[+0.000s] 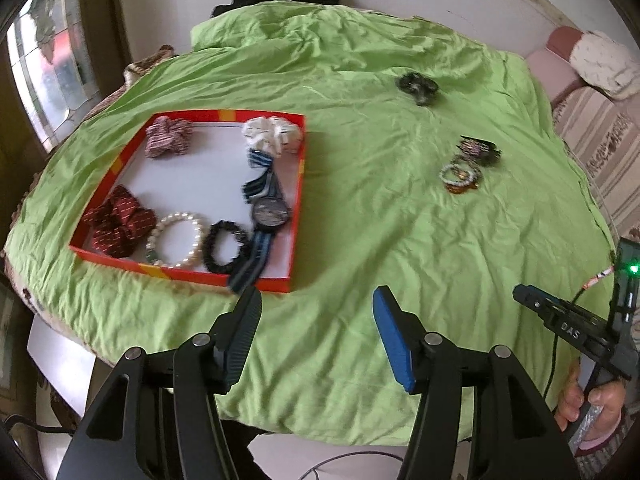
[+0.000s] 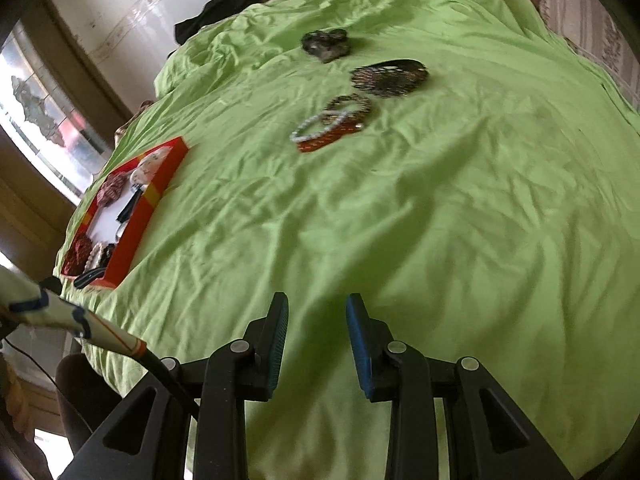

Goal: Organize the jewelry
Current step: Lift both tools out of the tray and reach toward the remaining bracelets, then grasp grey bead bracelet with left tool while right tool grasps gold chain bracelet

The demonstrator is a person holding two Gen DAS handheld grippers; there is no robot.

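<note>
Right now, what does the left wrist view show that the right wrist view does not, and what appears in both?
Only the left wrist view shows the open left gripper, the pearl bracelet and watch clearly inside the red tray, and the right hand on its handle.

Only the right wrist view shows the open right gripper.

Both show the green cloth, the tray, the bracelet pile and the dark scrunchie outside it.

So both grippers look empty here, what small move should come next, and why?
Probably send the open right gripper forward to the bracelet pile. It lies loose on the green sheet, outside the red tray, and sits nearer that gripper than the left gripper.
</note>
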